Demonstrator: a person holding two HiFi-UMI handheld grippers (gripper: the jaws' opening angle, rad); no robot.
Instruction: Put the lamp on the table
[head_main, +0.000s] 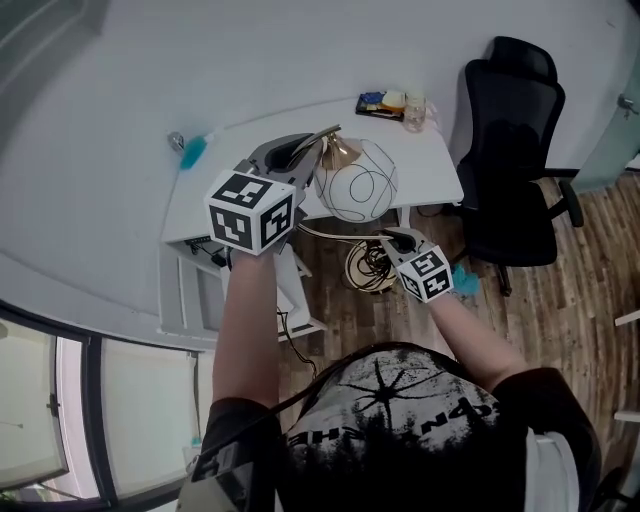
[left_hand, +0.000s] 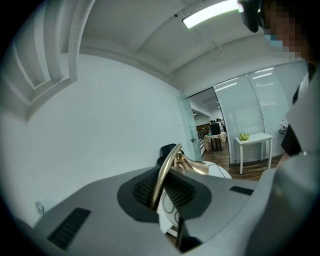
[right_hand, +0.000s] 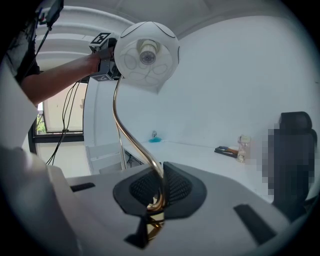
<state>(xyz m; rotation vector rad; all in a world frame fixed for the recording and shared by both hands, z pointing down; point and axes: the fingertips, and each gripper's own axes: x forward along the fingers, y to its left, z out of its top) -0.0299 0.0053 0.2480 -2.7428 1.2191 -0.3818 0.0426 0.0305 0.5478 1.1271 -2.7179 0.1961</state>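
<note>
White-globe brass-stem lamp (head_main: 357, 182): held aloft at 6 o'clock edge of white bench (head_main: 230, 150). Left hand-held gripper (head_main: 312, 148): clamped on stem, 10 o'clock of globe. Right hand-held gripper (head_main: 398, 240): clamped on lower stem, 5 o'clock of globe.

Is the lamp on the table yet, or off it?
Off it. The left gripper and right gripper are shut on the gold stem of the lamp, holding it in the air near the table.

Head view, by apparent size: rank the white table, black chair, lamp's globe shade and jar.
1. white table, largest
2. black chair
3. globe shade, though held nearer the camera, which inflates it
4. jar, smallest
</note>
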